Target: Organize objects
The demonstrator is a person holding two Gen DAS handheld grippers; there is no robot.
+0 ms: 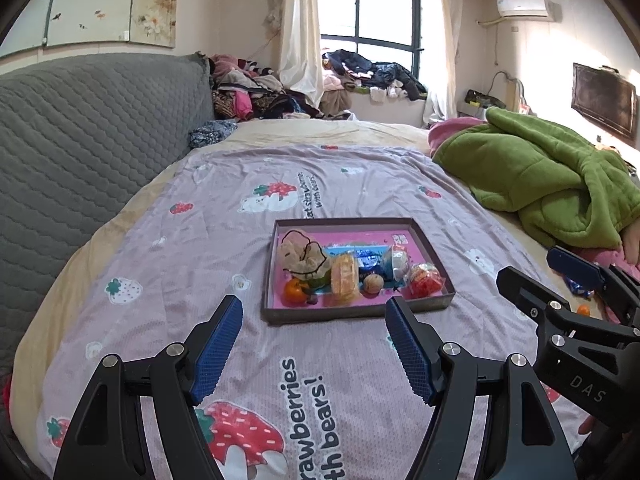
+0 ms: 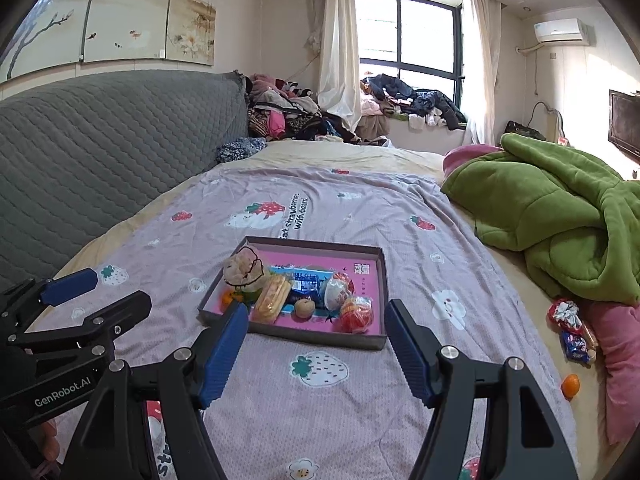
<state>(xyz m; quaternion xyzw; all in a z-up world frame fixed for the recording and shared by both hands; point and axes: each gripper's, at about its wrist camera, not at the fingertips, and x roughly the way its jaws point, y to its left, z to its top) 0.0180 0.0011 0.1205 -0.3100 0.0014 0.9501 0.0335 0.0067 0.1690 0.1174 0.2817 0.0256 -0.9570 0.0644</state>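
Note:
A shallow brown tray (image 1: 269, 276) with a pink floor lies on the strawberry bedsheet. It holds a small orange (image 1: 294, 292), a bread packet (image 1: 345, 278), a walnut (image 1: 374, 283), a red wrapped snack (image 1: 426, 280), blue and white packets and a beige crinkled bag (image 1: 302, 254). My left gripper (image 1: 312, 310) hovers open just in front of the tray, holding nothing. My right gripper (image 2: 316, 312) is open too, before the tray (image 2: 383, 280). At the bed's right edge lie a loose orange (image 2: 571, 385), a blue packet (image 2: 574, 346) and a red-white wrapped item (image 2: 564, 314).
A green quilt (image 2: 560, 216) is heaped at the right, above a pink pillow (image 2: 620, 360). The grey quilted headboard (image 1: 80, 140) runs along the left. Piles of clothes (image 1: 256, 88) sit beyond the bed, by the window. Each gripper shows at the other view's edge.

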